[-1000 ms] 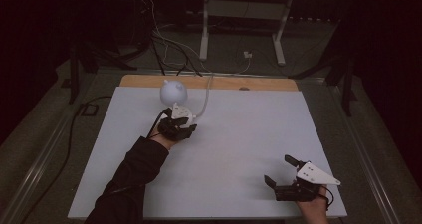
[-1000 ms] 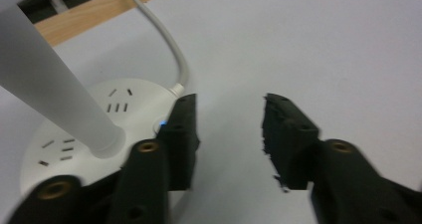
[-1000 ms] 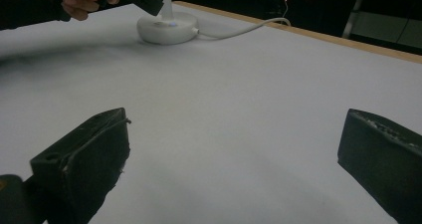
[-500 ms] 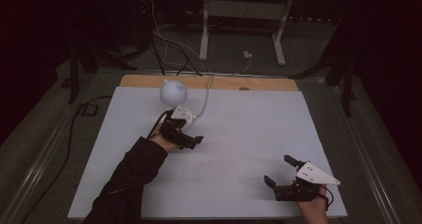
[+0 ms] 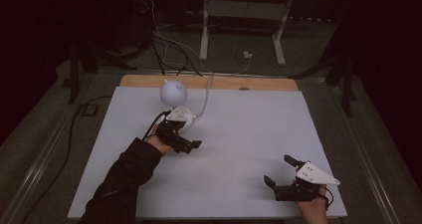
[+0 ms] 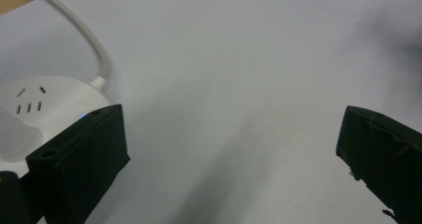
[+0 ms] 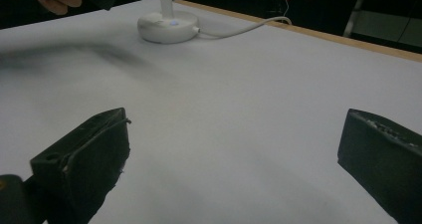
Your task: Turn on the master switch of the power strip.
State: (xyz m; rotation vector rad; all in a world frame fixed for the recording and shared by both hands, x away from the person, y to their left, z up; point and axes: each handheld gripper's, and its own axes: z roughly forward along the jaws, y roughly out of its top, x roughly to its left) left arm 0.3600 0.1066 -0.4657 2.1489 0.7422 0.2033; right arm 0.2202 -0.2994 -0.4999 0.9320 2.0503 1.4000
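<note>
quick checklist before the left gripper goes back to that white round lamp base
1. Left gripper jaws open with nothing between them: ok.
2. White round plastic lamp base upright on the white table sheet, with a small blue light on it: ok.
3. Grey cable from the base lies behind it, outside the gap between the jaws: ok.
4. Right gripper open, near the table's front edge, far from the base: ok.
5. White ball-shaped lamp head out of the left gripper's way: cannot tell.
</note>
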